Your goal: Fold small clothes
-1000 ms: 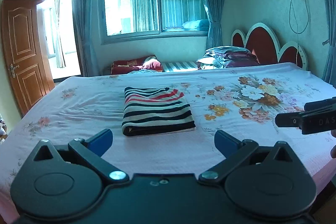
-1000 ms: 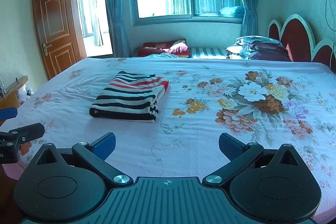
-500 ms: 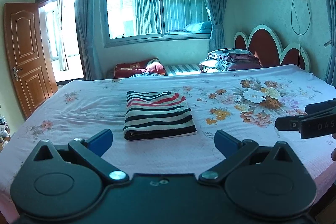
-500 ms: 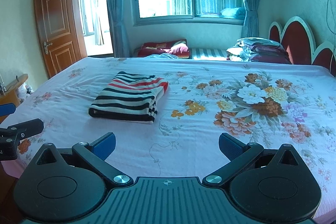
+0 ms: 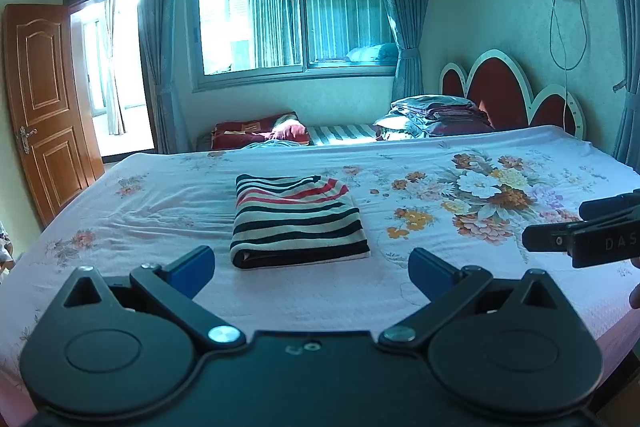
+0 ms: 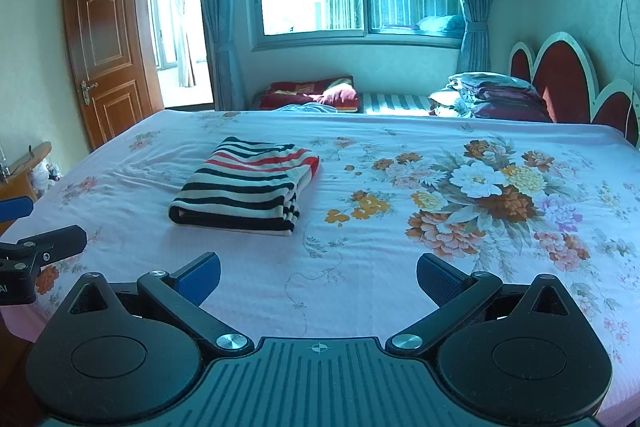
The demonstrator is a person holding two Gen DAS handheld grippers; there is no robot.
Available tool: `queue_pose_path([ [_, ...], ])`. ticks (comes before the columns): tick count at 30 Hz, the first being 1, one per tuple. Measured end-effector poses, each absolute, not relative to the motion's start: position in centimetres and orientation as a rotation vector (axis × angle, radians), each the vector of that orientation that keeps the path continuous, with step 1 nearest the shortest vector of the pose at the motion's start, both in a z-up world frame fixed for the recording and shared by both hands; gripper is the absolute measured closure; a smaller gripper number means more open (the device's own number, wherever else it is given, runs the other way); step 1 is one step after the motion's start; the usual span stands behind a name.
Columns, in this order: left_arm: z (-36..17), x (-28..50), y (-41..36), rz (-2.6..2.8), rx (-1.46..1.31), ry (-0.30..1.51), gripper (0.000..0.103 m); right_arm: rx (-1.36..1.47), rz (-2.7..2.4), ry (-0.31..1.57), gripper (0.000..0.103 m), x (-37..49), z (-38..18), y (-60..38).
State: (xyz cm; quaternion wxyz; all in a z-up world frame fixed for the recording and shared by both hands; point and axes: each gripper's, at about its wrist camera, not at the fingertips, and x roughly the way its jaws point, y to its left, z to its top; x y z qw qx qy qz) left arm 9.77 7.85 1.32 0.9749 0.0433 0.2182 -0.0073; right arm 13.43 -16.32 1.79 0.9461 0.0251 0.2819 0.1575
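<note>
A folded garment with black, white and red stripes [image 5: 296, 221] lies flat on the floral bed sheet [image 5: 160, 203]; it also shows in the right wrist view [image 6: 244, 185]. My left gripper [image 5: 311, 267] is open and empty, held back from the garment near the bed's front edge. My right gripper [image 6: 318, 277] is open and empty, to the right of the garment and well short of it. The right gripper's side shows at the right edge of the left wrist view [image 5: 580, 239]. The left gripper's side shows at the left edge of the right wrist view [image 6: 32, 251].
A stack of folded bedding [image 5: 436, 115] lies by the red headboard [image 5: 504, 95]. Red cushions [image 5: 260, 133] lie on a bench under the window. A wooden door [image 5: 44, 107] stands open at the left. A small wooden table [image 6: 24, 167] stands left of the bed.
Both grippers have drawn back and lifted a little, so the view tilts up. The garment has not moved. Both grippers stay open.
</note>
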Motion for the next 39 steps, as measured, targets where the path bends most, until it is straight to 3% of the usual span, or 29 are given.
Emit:
queue_pose_path([
  [39, 1.86, 9.62, 7.88, -0.019, 0.064, 0.430, 0.000, 0.032, 0.322, 0.569, 0.000, 13.41, 2.18, -16.48],
])
